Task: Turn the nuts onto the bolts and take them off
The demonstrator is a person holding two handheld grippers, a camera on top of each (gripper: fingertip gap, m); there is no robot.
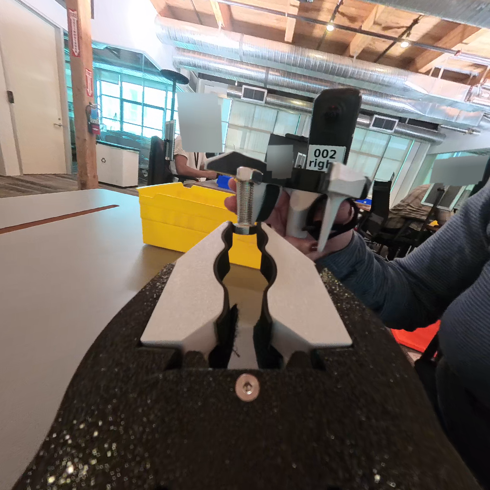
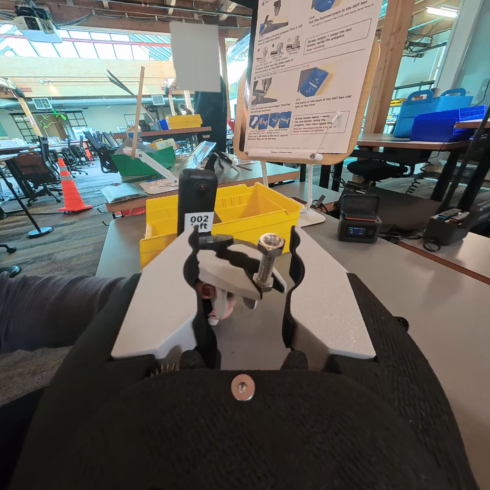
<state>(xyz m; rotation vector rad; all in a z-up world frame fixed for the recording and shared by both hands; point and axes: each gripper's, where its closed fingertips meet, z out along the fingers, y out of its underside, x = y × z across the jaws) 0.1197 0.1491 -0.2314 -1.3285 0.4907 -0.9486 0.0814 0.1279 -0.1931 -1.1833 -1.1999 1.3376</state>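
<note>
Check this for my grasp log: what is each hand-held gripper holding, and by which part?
The left hand-held gripper clamps the upright bolt by its bottom end. The right hand-held gripper is open and holds nothing.

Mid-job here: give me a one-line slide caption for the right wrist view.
Left tool clamps the bolt by its lower end, a nut at its top, framed by the wide-open right tool.

We see an open office with wooden ceiling beams (image 1: 291,23), silver ducts (image 1: 265,50) and large bright windows (image 1: 130,106). A wooden post (image 1: 82,106) stands beside a white door (image 1: 31,100). Black office chairs (image 2: 39,169) and 1 orange traffic cone (image 2: 70,188) stand on the floor.
</note>
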